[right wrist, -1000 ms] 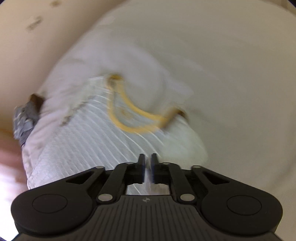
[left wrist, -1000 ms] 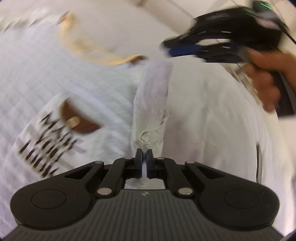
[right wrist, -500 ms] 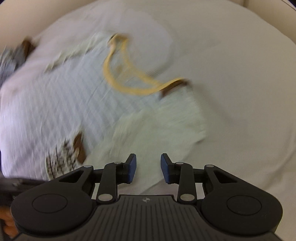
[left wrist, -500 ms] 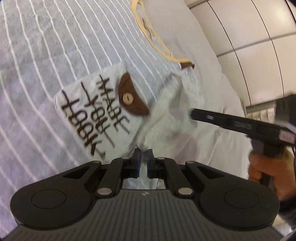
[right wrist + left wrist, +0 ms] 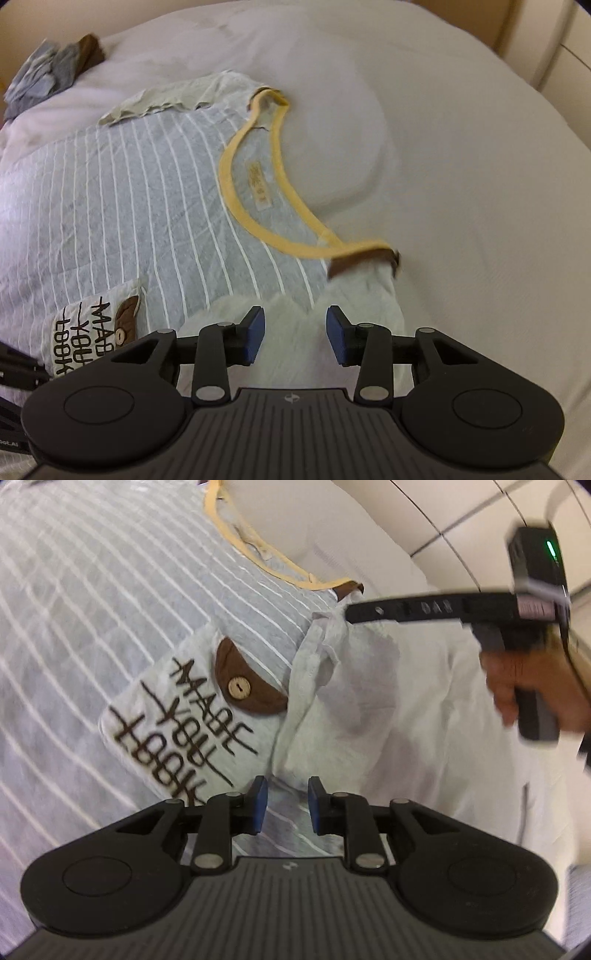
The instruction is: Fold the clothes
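Grey striped shirt (image 5: 122, 206) lies flat on the bed (image 5: 461, 166), pale sleeve (image 5: 369, 701) folded inward beside its pocket (image 5: 184, 716). Both tongs, left (image 5: 284, 805) and right (image 5: 295, 330), gape empty over that sleeve. Probably smooth the sleeve before any further fold.

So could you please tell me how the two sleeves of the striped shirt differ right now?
The near sleeve lies folded in over the striped body, beneath the open right claw; the far sleeve lies spread outward at the shirt's edge. The far one looks crumpled, the near one smoother. Both are plain and pale.
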{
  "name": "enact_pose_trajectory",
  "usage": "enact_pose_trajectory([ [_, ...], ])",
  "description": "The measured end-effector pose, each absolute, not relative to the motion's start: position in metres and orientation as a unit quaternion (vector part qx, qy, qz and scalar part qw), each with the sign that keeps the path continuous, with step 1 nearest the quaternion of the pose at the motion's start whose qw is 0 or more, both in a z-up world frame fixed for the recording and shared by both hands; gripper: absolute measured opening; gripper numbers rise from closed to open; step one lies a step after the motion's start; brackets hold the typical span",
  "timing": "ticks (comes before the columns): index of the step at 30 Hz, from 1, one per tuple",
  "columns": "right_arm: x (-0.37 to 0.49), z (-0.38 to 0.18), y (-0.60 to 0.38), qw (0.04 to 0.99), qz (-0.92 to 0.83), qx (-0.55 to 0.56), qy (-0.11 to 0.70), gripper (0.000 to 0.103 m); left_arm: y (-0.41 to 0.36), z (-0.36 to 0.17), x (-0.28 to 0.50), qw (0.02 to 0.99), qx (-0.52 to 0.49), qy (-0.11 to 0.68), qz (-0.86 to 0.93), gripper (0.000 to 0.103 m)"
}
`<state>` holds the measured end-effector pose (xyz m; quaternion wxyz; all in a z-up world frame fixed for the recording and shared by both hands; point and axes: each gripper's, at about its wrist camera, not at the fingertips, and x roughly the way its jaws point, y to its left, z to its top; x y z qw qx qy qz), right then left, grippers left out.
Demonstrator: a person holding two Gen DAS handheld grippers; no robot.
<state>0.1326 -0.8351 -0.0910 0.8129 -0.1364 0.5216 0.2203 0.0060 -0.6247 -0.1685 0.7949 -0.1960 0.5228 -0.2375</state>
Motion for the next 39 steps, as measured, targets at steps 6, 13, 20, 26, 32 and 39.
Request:
enact_pose_trajectory([
  [6, 0.145, -0.118, -0.807, 0.738, 0.297, -0.228, 0.562, 0.042, -0.64, -0.17, 0.005, 0.812, -0.112, 0.516, -0.249, 0.017],
  [13, 0.139, -0.087, -0.821, 0.804, 0.27, -0.185, 0.496, 0.001, -0.637, -0.172, 0.004, 0.811, -0.123, 0.514, -0.25, 0.015],
  [20, 0.128, -0.087, -0.831, 0.823, 0.232, -0.17, 0.489, 0.035, -0.619, -0.173, 0.008, 0.801, -0.181, 0.515, -0.247, 0.013],
  [26, 0.118, -0.088, -0.836, 0.831, 0.199, -0.158, 0.494, 0.04, -0.605, -0.179, 0.023, 0.785, -0.258, 0.514, -0.231, 0.017],
  [32, 0.111, -0.111, -0.854, 0.799, 0.18, -0.145, 0.555, 0.041, -0.616, -0.182, 0.039, 0.773, -0.269, 0.521, -0.24, 0.016],
  [39, 0.101, -0.099, -0.865, 0.825, 0.15, -0.134, 0.528, 0.04, -0.609, -0.166, 0.02, 0.793, -0.261, 0.511, -0.204, 0.0],
])
